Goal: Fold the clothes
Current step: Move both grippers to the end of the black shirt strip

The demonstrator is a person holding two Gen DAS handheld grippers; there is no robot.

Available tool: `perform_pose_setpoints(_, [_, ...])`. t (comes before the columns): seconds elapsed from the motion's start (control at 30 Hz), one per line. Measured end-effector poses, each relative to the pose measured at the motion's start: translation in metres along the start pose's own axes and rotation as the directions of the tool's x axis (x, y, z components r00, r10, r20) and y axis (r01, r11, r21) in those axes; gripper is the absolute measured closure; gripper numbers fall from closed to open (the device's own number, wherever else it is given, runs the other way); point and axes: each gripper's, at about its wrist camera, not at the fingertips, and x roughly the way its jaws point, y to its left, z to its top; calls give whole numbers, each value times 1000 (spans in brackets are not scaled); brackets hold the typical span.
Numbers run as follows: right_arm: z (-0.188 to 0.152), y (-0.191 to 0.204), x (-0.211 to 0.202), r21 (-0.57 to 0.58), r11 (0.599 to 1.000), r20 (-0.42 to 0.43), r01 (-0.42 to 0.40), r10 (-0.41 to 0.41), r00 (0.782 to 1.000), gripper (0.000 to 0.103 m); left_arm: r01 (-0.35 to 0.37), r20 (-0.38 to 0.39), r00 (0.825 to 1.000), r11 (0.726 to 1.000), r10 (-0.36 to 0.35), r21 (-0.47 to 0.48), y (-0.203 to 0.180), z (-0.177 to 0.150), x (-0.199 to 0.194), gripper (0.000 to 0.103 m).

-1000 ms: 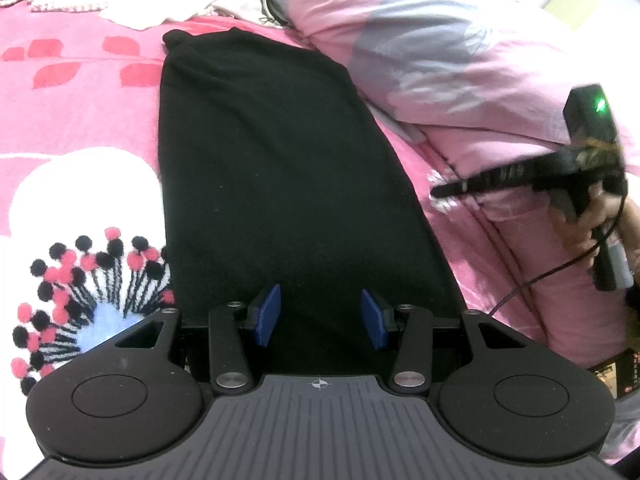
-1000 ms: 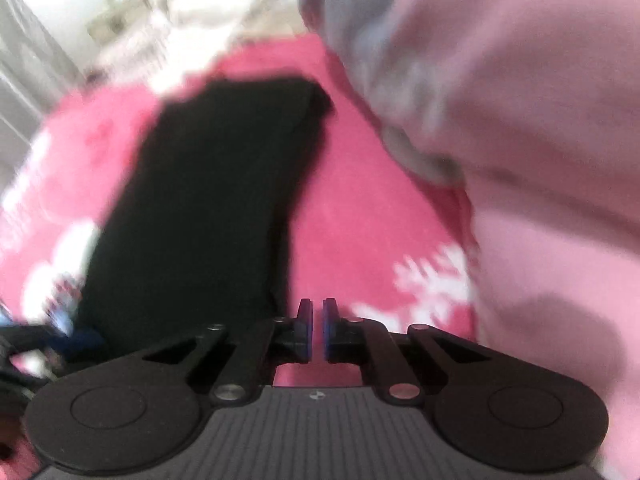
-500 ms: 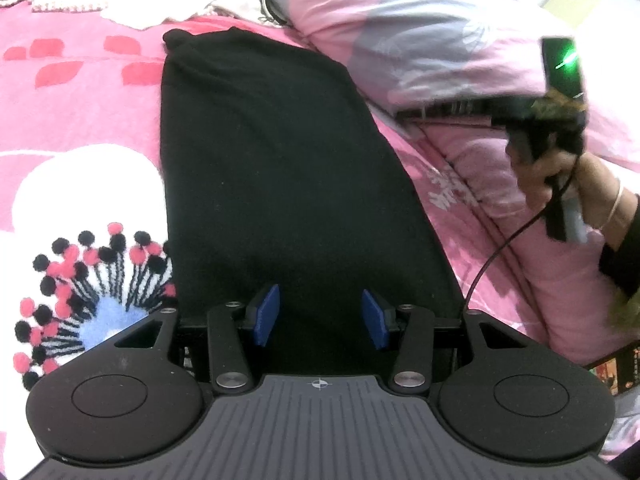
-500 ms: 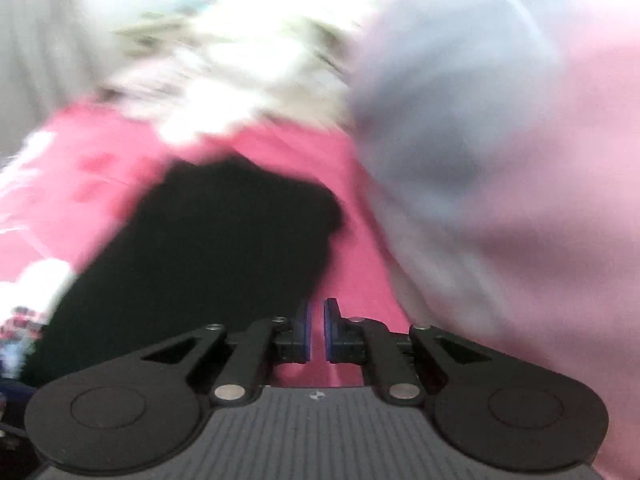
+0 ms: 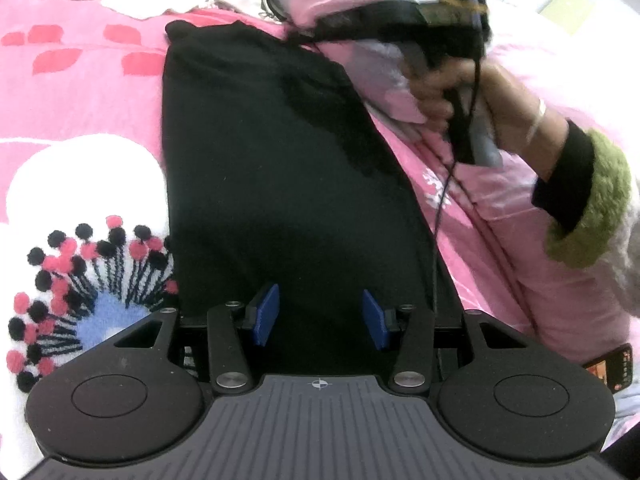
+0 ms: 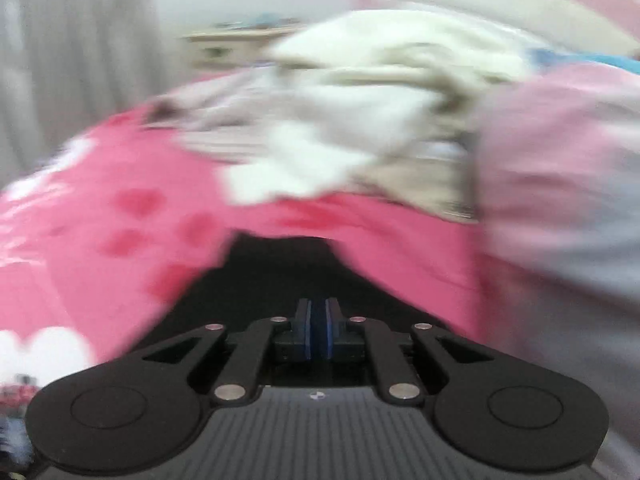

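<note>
Pink bedspread [image 5: 88,92] under long black garment [image 5: 272,168]; left gripper [image 5: 320,316] fingers apart, right gripper [image 6: 318,334] fingers closed, empty.

The right gripper [image 5: 304,36] has moved — it was low beside the black cloth [image 5: 280,168], out over the pink quilt [image 5: 500,208], and now its tip is up at the cloth's far corner. The hand [image 5: 452,88] holding it came along, and a green sleeve [image 5: 588,208] shows now too.
</note>
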Motion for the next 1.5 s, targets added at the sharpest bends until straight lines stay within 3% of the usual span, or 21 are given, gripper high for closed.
perform_pose_setpoints(0.07, [7, 2, 29, -23, 1000, -23, -11, 11, 1000, 98, 3, 1, 1000, 1000, -3, 0, 1, -2, -1, 57])
perform_pose_setpoints(0.17, [16, -31, 59, 81, 989, -1, 125, -125, 992, 103, 8, 5, 1000, 1000, -8, 1, 1, -5, -3, 57])
perform_pose_setpoints(0.2, [20, -41, 58, 141, 983, 16, 120, -124, 992, 94, 9, 7, 1000, 1000, -9, 0, 2, -5, -4, 57])
perform_pose_setpoints(0.27, [28, -40, 41, 144, 989, 62, 7, -17, 998, 94, 14, 5, 1000, 1000, -14, -8, 3, -5, -4, 57])
perform_pose_setpoints(0.37, [33, -22, 38, 52, 989, 1, -136, 136, 991, 94, 20, -6, 1000, 1000, -21, -19, 4, -4, -4, 57])
perform_pose_setpoints(0.47, [34, -16, 82, 41, 997, -94, -69, 72, 993, 99, 25, -11, 1000, 999, -25, -28, 6, -4, -4, 57])
perform_pose_setpoints(0.53, [39, -29, 91, 124, 992, -20, 12, -9, 1000, 98, 27, -8, 1000, 999, -27, -24, 6, -5, -4, 56])
perform_pose_setpoints(0.6, [45, -40, 86, 194, 977, 51, 90, -102, 993, 89, 29, -7, 1000, 999, -29, -24, 6, -6, -4, 56])
perform_pose_setpoints(0.7, [48, -33, 74, 160, 983, 23, -87, 85, 996, 89, 33, -10, 999, 999, -33, -37, 7, -6, -4, 56])
perform_pose_setpoints(0.8, [46, -6, 83, 59, 974, -89, -219, 224, 971, 88, 38, -17, 999, 998, -39, -49, 9, -5, -3, 56])
perform_pose_setpoints(0.87, [46, 2, 98, 40, 984, -89, -175, 178, 980, 90, 39, -18, 999, 998, -40, -49, 10, -6, -3, 56])
perform_pose_setpoints(0.93, [49, -7, 105, 118, 991, -1, -67, 67, 998, 87, 38, -15, 999, 998, -39, -47, 10, -6, -3, 56])
perform_pose_setpoints(1.0, [53, -29, 95, 246, 969, 83, 33, -55, 995, 81, 37, -14, 999, 998, -38, -49, 10, -6, -3, 56])
perform_pose_setpoints(1.03, [54, -40, 86, 289, 957, 117, 24, -60, 991, 81, 38, -14, 999, 998, -38, -53, 10, -6, -3, 56])
perform_pose_setpoints(1.17, [48, -57, 57, 238, 962, 35, -134, 130, 991, 78, 43, -20, 999, 997, -44, -67, 12, -6, -1, 56])
perform_pose_setpoints(1.2, [44, -58, 57, 217, 960, -24, -176, 185, 982, 62, 45, -22, 999, 997, -46, -70, 12, -5, 0, 56])
perform_pose_setpoints(1.23, [40, -58, 60, 209, 959, -70, -191, 210, 975, 56, 45, -24, 999, 996, -47, -73, 13, -5, 1, 56])
perform_pose_setpoints(1.27, [35, -60, 68, 206, 967, -102, -149, 173, 980, 56, 44, -26, 999, 996, -46, -74, 13, -5, 1, 56])
perform_pose_setpoints(1.3, [32, -66, 70, 234, 970, -95, -71, 96, 991, 71, 42, -28, 999, 997, -45, -71, 12, -5, 3, 56])
perform_pose_setpoints(1.37, [31, -80, 63, 323, 942, -54, 91, -78, 995, 67, 37, -30, 999, 998, -39, -60, 11, -4, 3, 56])
perform_pose_setpoints(1.5, [28, -93, 2, 436, 900, 131, 29, -95, 987, 67, 20, -26, 999, 998, -22, -53, 7, -6, 1, 56])
